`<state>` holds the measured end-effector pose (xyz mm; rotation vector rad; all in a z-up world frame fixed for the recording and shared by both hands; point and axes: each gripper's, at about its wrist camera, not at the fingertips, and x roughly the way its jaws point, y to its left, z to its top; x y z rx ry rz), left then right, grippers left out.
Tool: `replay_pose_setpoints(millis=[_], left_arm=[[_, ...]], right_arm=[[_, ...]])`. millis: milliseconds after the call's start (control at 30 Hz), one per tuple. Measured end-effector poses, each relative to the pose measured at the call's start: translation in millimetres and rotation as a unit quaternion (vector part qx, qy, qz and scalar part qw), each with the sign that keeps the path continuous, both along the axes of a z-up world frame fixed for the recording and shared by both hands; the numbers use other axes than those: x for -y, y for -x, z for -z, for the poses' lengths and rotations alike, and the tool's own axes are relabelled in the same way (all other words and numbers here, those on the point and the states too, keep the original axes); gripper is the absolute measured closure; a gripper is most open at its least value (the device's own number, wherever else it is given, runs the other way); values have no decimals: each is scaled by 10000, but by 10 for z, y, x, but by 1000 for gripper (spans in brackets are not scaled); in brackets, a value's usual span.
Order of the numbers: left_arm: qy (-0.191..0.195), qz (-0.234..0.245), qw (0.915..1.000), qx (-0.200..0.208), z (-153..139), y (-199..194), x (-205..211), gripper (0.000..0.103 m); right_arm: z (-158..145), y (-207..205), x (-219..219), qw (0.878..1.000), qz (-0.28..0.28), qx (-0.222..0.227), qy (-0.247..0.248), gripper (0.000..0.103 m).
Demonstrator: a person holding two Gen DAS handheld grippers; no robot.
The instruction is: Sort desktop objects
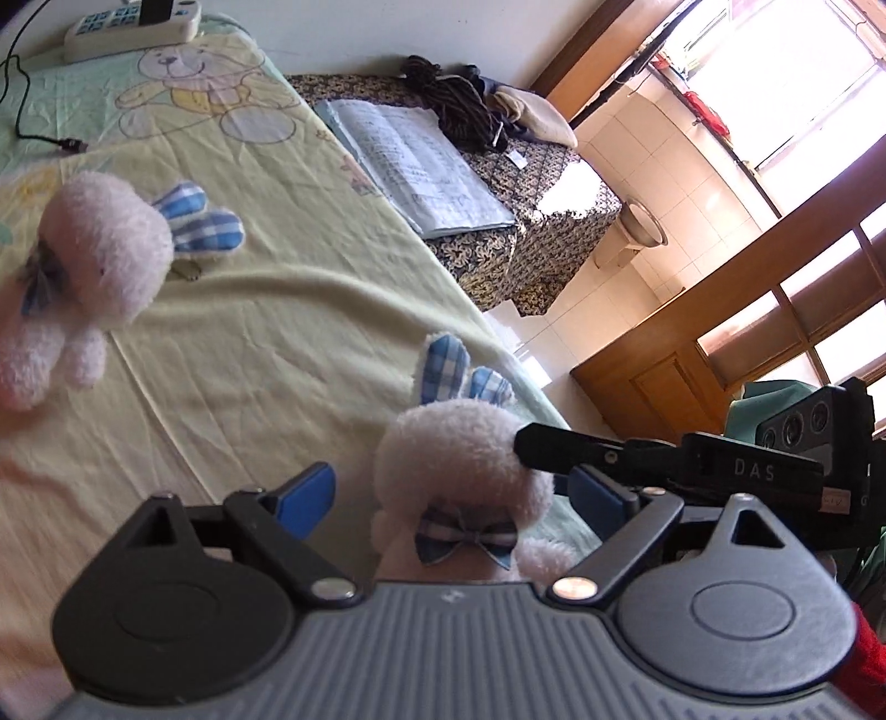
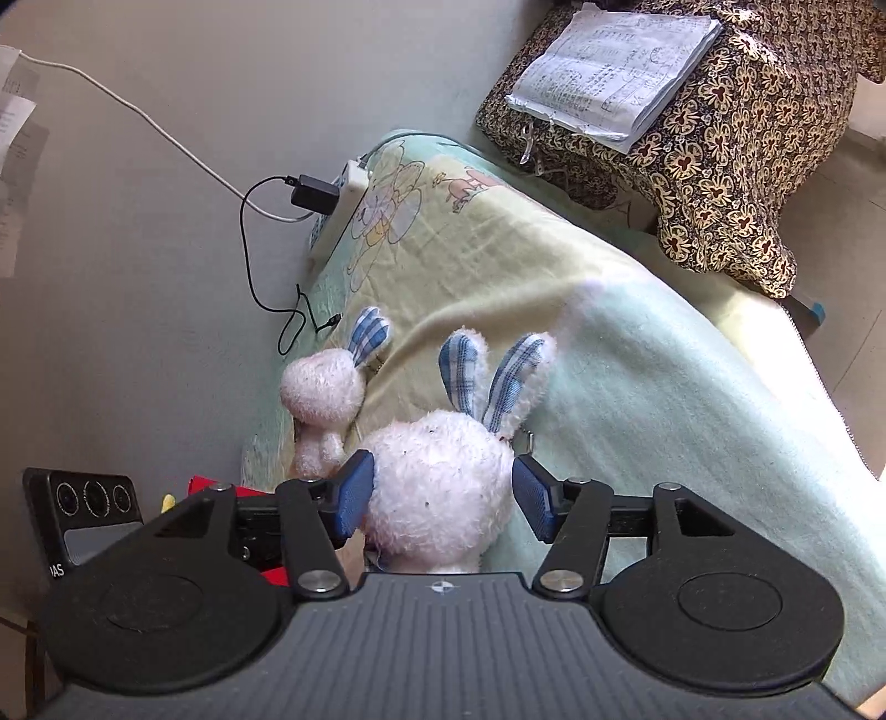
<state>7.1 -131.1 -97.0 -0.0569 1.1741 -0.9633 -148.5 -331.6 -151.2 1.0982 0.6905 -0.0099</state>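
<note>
1. The worktop (image 2: 637,354) is covered by a pale yellow-green blanket printed with a cartoon bear (image 1: 188,83).
2. A white plush rabbit (image 2: 437,493) with blue checked ears sits on it between the right jaws.
3. A second plush rabbit (image 2: 324,387) lies on the blanket just beyond and left of those jaws.
4. Far ahead, at the blanket's far edge, lies a white power strip (image 1: 133,30) with a black plug in it.
5. A thin black cable (image 1: 33,127) trails across the cloth near the strip, ending in a small connector.

2 plush rabbits (image 1: 465,471) on blanket (image 1: 266,310)
</note>
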Motion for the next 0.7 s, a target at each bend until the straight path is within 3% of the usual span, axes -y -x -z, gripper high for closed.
replay_pose_setpoints(millis=[267, 367, 533, 700], left_arm=[[92, 109, 9995, -285, 102, 99, 5, 15], [57, 169, 9990, -401, 165, 119, 35, 23], [-29, 62, 9995, -306, 170, 106, -12, 33], [-37, 3, 9998, -177, 87, 161, -139, 35]], right_arm=[[16, 34, 21, 9996, -220, -27, -187, 40], [93, -7, -1, 9984, -278, -31, -483, 39], [153, -69, -58, 9957, -312, -52, -866, 41], [38, -145, -150, 9950, -661, -33, -748, 45]])
